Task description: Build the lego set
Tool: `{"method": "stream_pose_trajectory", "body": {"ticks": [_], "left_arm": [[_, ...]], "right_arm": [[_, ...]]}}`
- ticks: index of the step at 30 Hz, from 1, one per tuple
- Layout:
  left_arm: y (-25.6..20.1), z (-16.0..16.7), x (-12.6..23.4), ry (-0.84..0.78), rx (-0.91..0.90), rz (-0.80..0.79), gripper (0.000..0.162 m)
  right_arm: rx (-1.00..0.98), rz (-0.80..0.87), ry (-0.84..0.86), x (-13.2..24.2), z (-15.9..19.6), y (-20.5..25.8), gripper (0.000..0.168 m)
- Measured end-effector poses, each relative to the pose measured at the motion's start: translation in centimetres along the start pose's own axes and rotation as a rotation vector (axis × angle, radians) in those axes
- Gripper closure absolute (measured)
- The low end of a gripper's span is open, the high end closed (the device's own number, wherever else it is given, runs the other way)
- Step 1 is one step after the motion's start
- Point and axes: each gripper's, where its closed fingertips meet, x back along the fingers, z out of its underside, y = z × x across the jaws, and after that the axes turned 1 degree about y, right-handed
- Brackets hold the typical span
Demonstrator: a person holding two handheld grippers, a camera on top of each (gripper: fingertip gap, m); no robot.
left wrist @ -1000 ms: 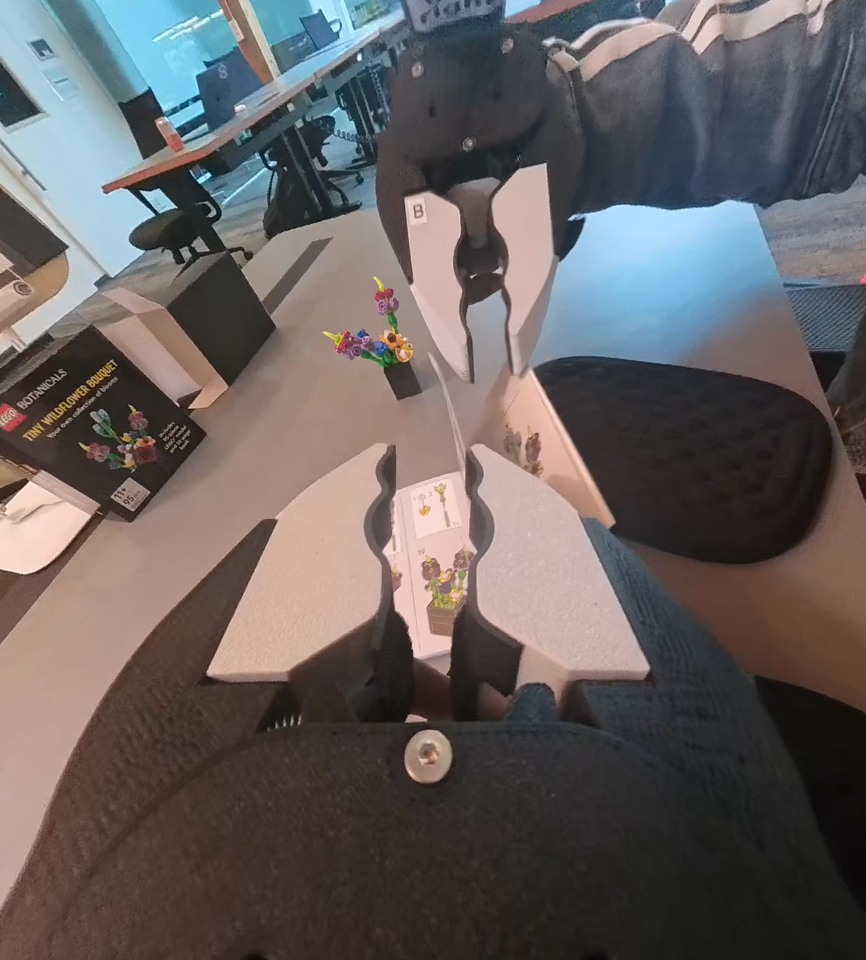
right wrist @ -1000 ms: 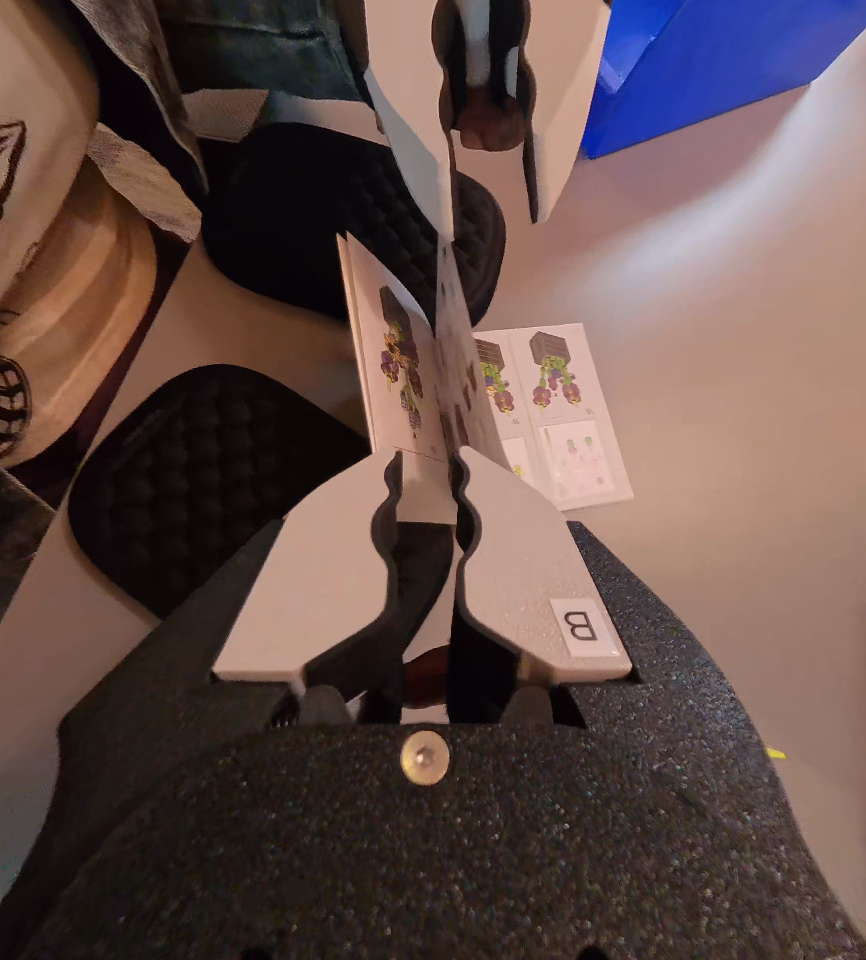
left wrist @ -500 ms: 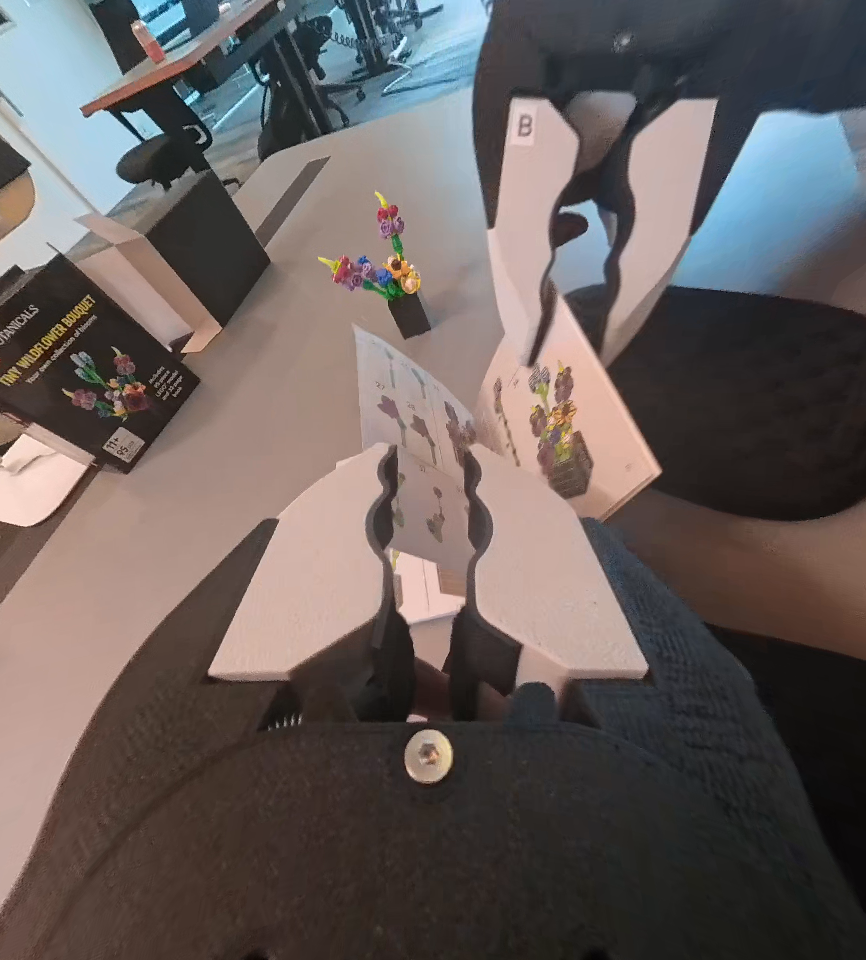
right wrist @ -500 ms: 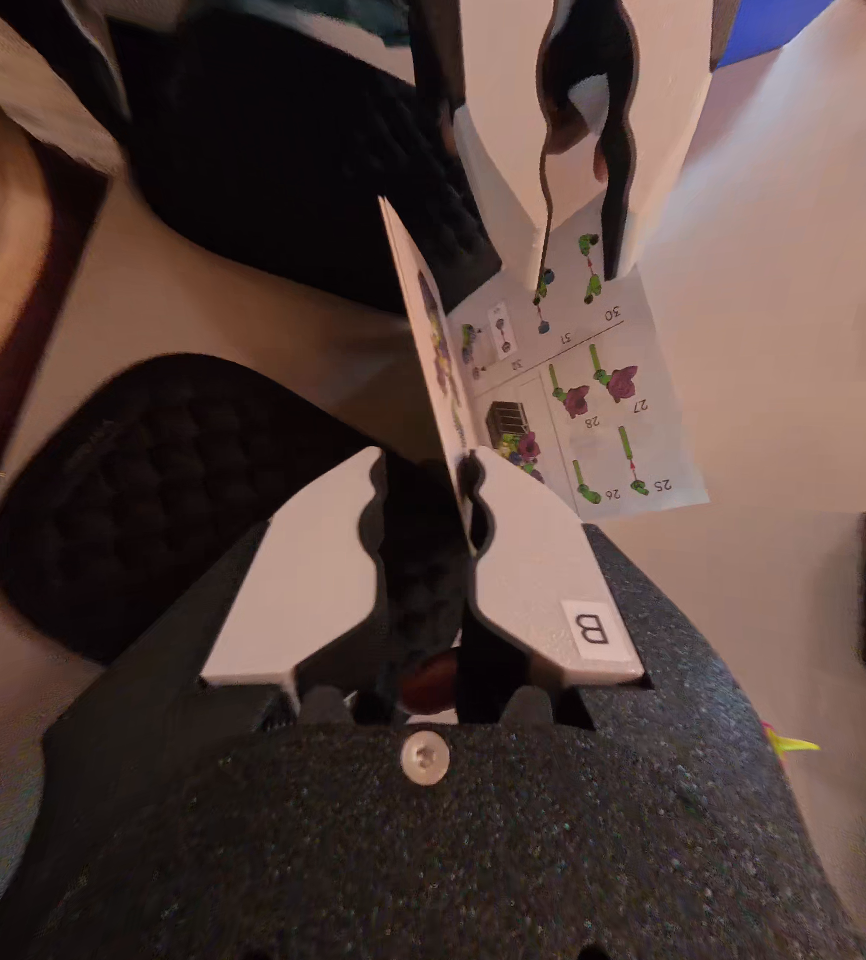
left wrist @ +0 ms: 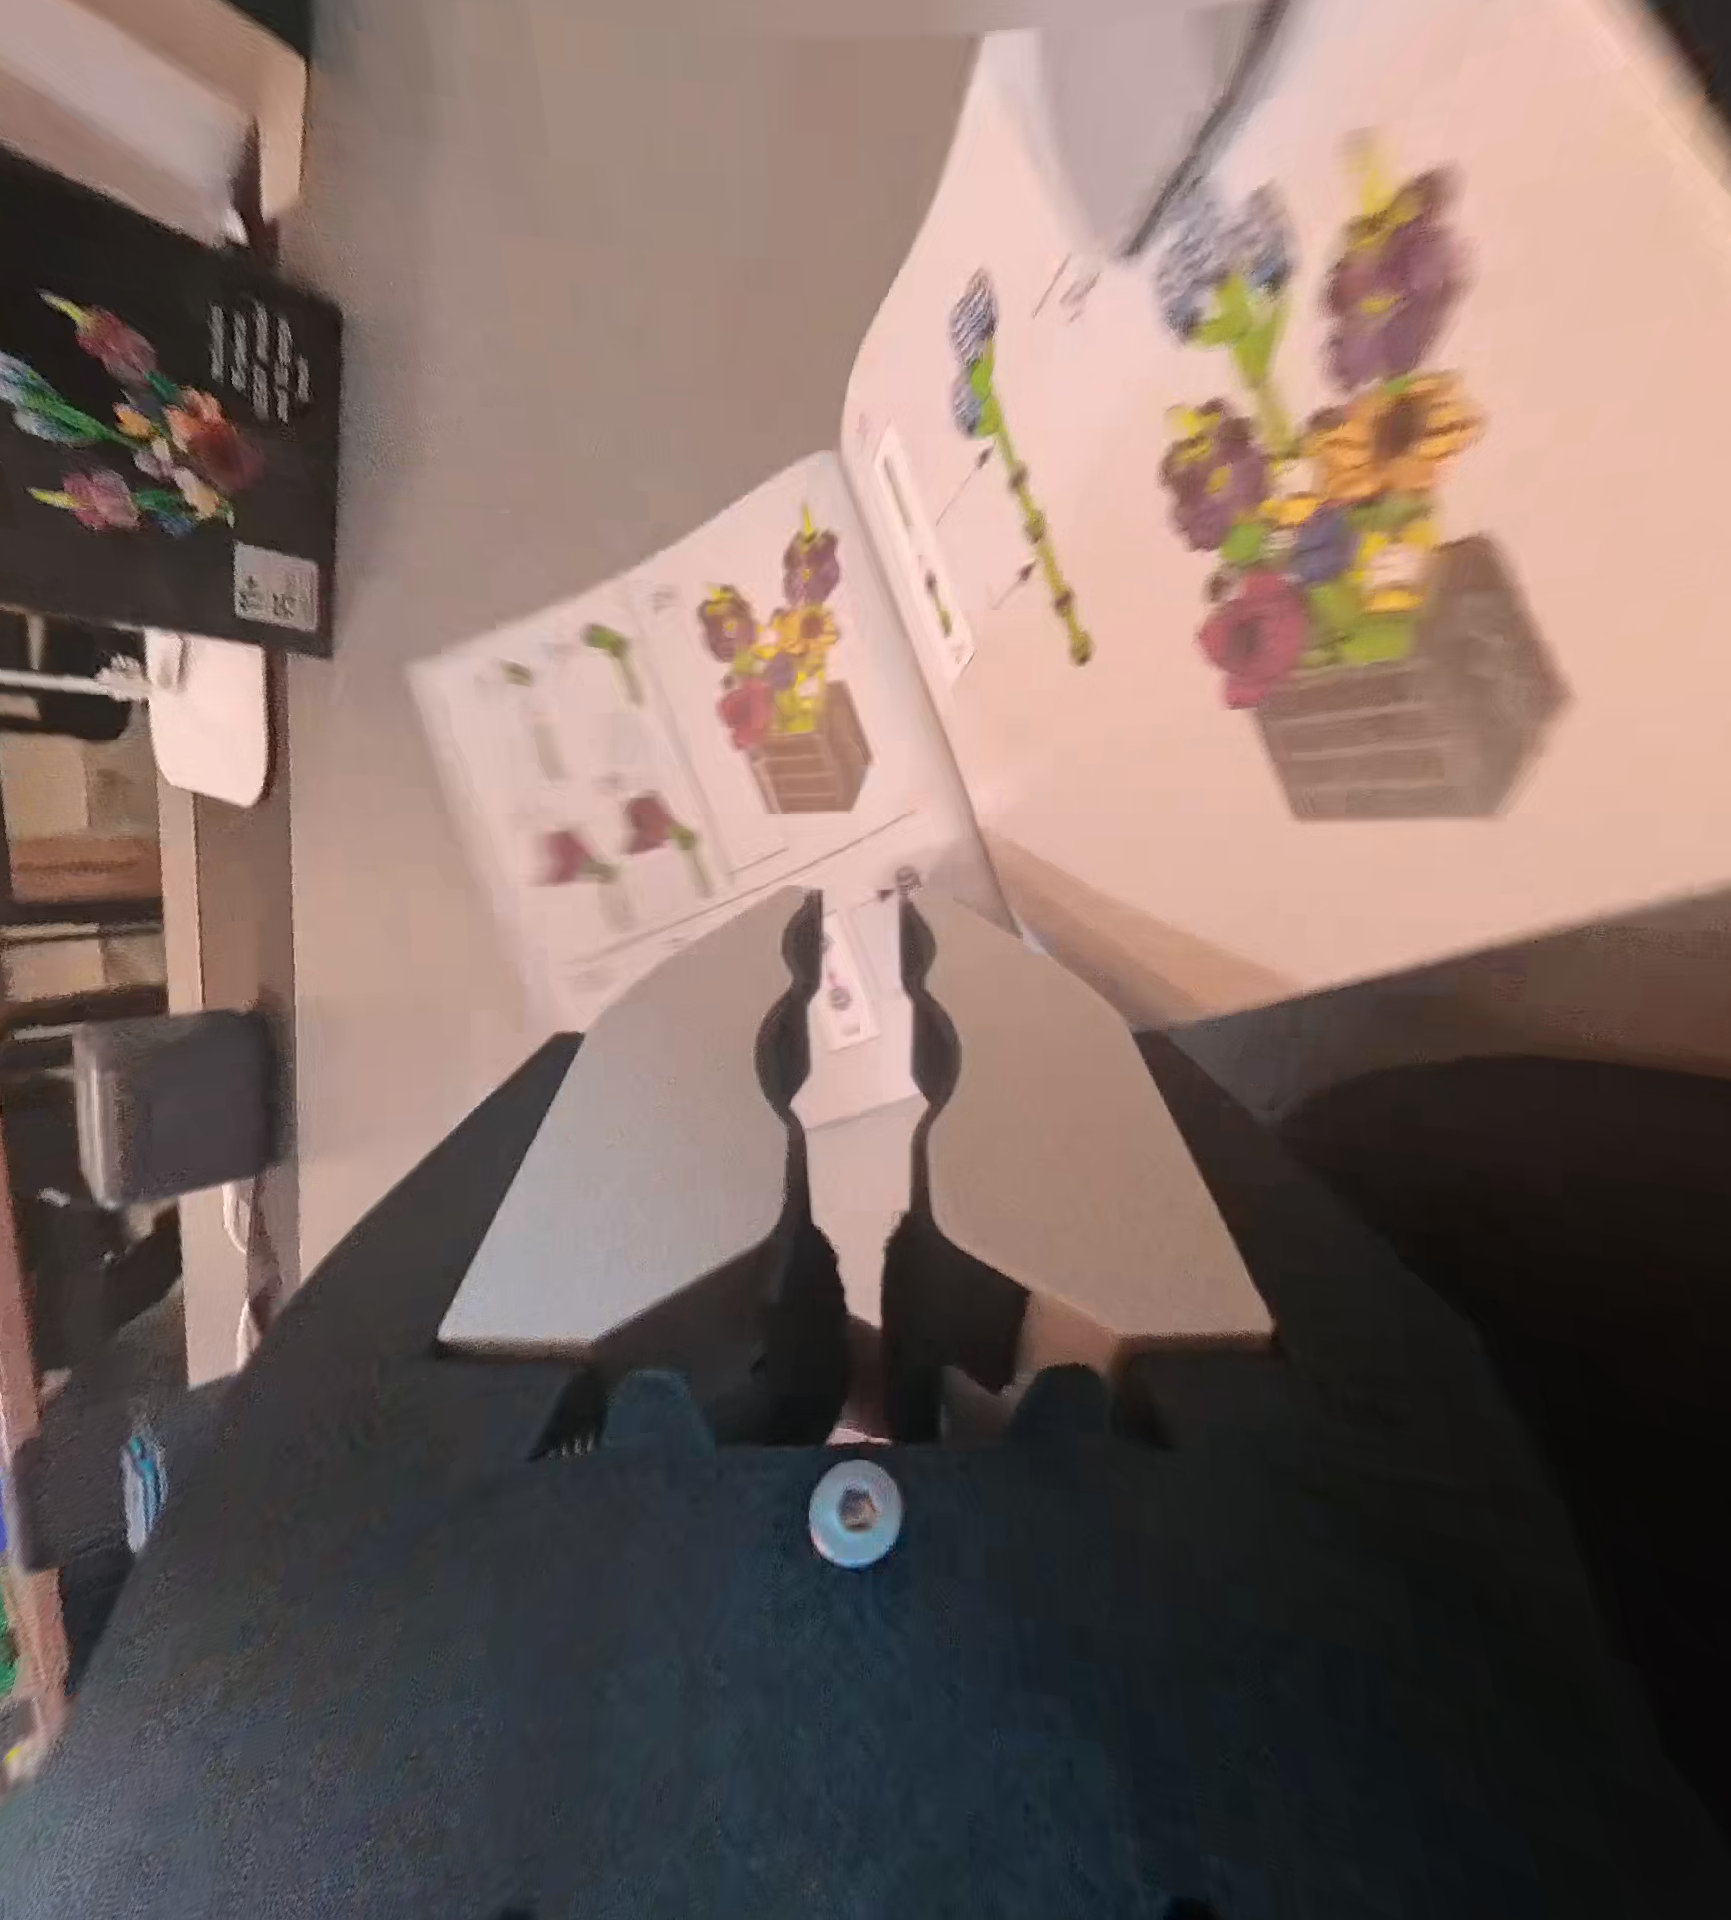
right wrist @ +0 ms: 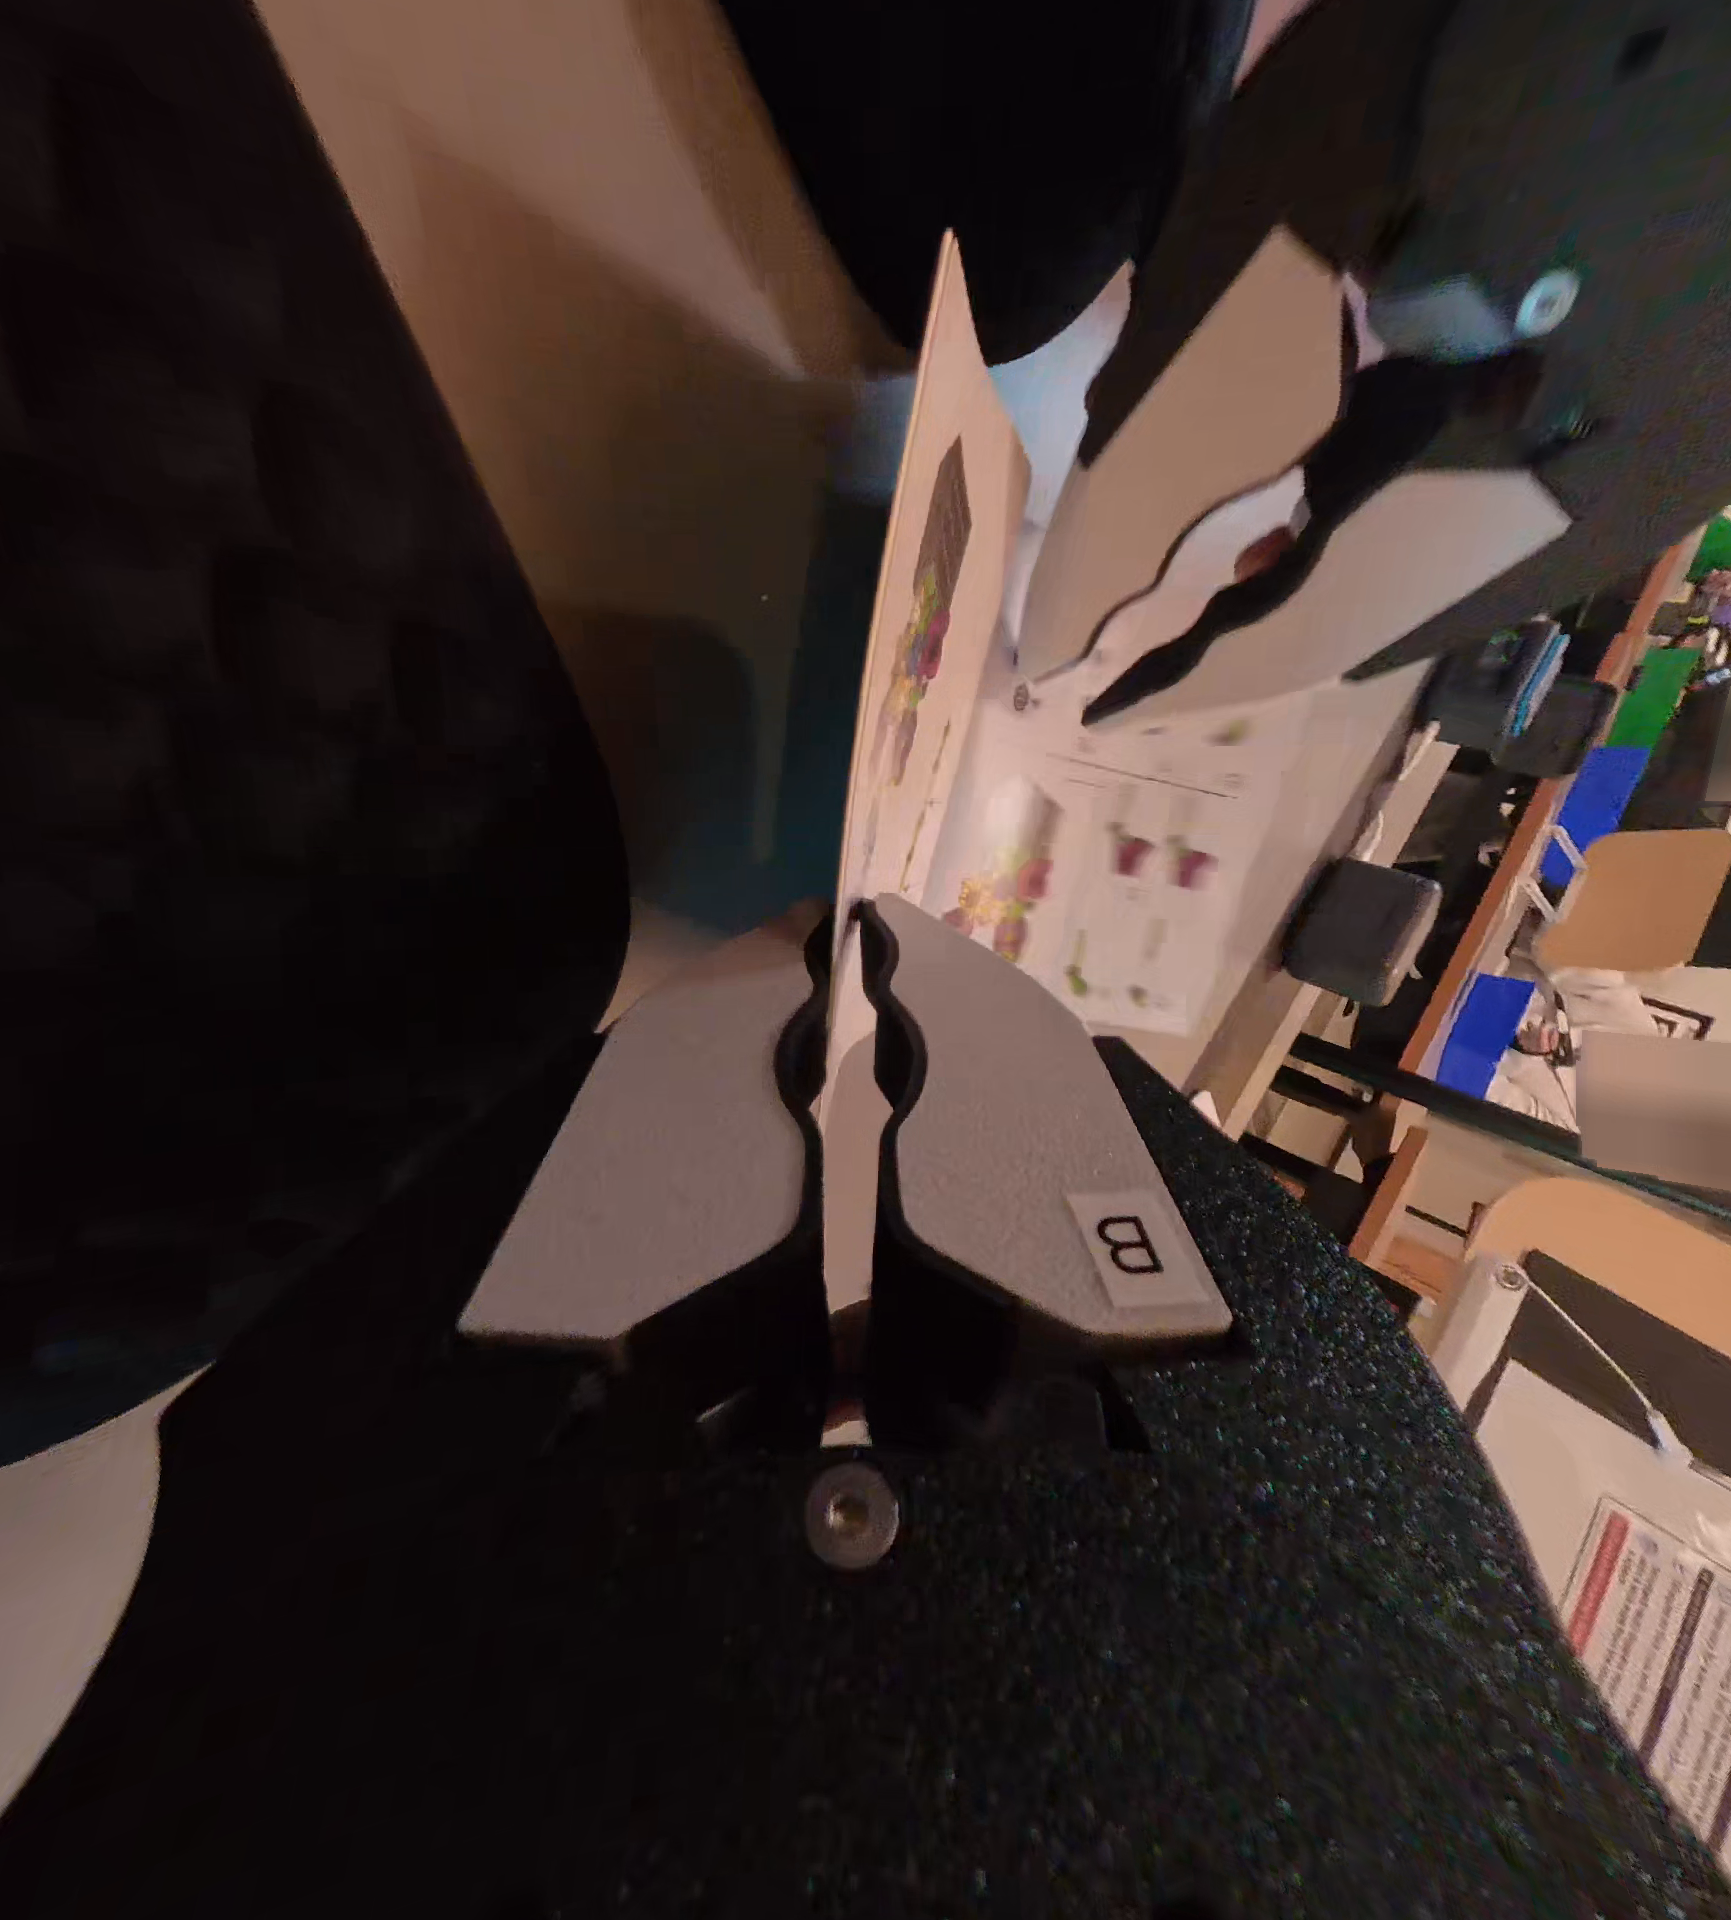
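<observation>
An open instruction booklet (left wrist: pixel 705 727) was seen lifted between the two grippers, its pages printed with flower bouquets in dark crates. In the left wrist view, the left gripper (left wrist: pixel 856 914) was held with its jaws slightly apart over the lower edge of the flatter page; whether paper was pinched between the fingertips could not be told through the motion blur. A larger page (left wrist: pixel 1360 520) was curled up to the right of that gripper, close to the camera.

In the right wrist view, the right gripper (right wrist: pixel 856 925) was closed on the edge of an upright page (right wrist: pixel 928 582), the sheet being seen running down between its jaws. The left gripper (right wrist: pixel 1063 691) was seen farther off at upper right, its tips touching or just over the flat page (right wrist: pixel 1141 862).

The black lego box (left wrist: pixel 123 416), printed with a bouquet, was seen lying on the pale counter (left wrist: pixel 580 312) to the left of the booklet, apart from it. A black quilted pad (right wrist: pixel 217 623) was seen on the counter to the left of the upright page. Shelves with blue bins (right wrist: pixel 1599 800) were seen behind.
</observation>
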Motion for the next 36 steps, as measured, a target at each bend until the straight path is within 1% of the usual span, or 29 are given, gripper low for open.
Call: {"method": "stream_pose_trajectory", "body": {"ticks": [2,4,6,7,10,12,14,15,17,18,19,20,21,22,23,24,25,26,29,33,36], "left_arm": [[0.3,-0.1,-1.2,-0.014,0.071,0.033,0.161],[0.4,-0.3,-1.5,-0.027,0.193,0.087,0.161],[0.3,-0.2,-1.5,-0.023,0.275,0.127,0.161],[0.3,-0.2,-1.5,-0.02,0.303,0.131,0.161],[0.1,-0.1,-1.3,0.014,0.355,0.132,0.161],[0.0,-0.1,-1.2,0.04,0.392,0.116,0.161],[-0.2,-0.1,-1.1,0.065,0.432,0.097,0.161],[-0.3,-0.1,-1.0,0.085,0.455,0.093,0.161],[-0.4,-0.1,-0.9,0.123,0.473,0.071,0.161],[-0.5,-0.2,-0.9,0.136,0.479,0.052,0.161],[-0.5,-0.2,-0.9,0.147,0.488,0.031,0.161],[-0.6,-0.3,-0.8,0.155,0.492,0.014,0.161],[-0.7,-0.3,-0.7,0.159,0.497,-0.001,0.161],[-0.9,-0.3,-0.6,0.166,0.505,-0.008,0.161],[-1.1,-0.3,-0.4,0.17,0.511,-0.009,0.161],[-1.2,-0.3,-0.3,0.171,0.519,-0.005,0.161],[-1.4,-0.2,-0.1,0.166,0.535,0.002,0.161],[-1.5,-0.2,0.0,0.156,0.554,0.011,0.161],[-1.8,0.0,0.3,0.126,0.617,0.064,0.161],[-2.1,0.0,0.6,0.09,0.645,0.154,0.16],[-2.6,0.0,0.9,0.031,0.64,0.265,0.161]], "right_arm": [[-0.031,-0.006,0.029,-0.1,0.9,0.3,0.161],[-0.129,-0.008,0.048,0.0,1.8,0.8,0.155],[-0.265,0.002,0.036,0.3,2.2,1.2,0.153],[-0.356,-0.015,0.031,0.4,2.4,1.6,0.151],[-0.716,-0.117,-0.002,1.3,2.1,2.2,0.137],[-0.919,-0.122,-0.021,2.5,2.1,1.2,0.127],[-1.142,-0.043,-0.081,4.1,1.8,-1.4,0.131],[-1.268,0.027,-0.148,5.1,1.2,-3.2,0.136],[-1.517,0.21,-0.378,7.5,-0.6,-7.7,0.149],[-1.612,0.276,-0.498,8.5,-1.6,-9.3,0.163],[-1.687,0.315,-0.542,8.5,-2.1,-10.0,0.168],[-1.753,0.342,-0.489,7.7,-1.8,-9.7,0.168],[-1.815,0.357,-0.377,6.3,-0.8,-8.6,0.168],[-1.876,0.331,-0.273,4.7,0.0,-7.0,0.168],[-1.935,0.265,-0.232,3.3,0.1,-5.6,0.168],[-1.981,0.182,-0.235,2.1,-0.4,-4.5,0.168],[-2.002,0.104,-0.218,1.1,-0.8,-3.3,0.168],[-1.989,0.049,-0.144,0.2,-0.8,-1.9,0.168],[-1.81,0.001,0.142,-1.5,0.4,1.3,0.168],[-1.541,0.007,0.349,-2.5,2.4,1.5,0.168],[-1.406,0.021,0.383,-3.9,4.1,0.1,0.168]]}}
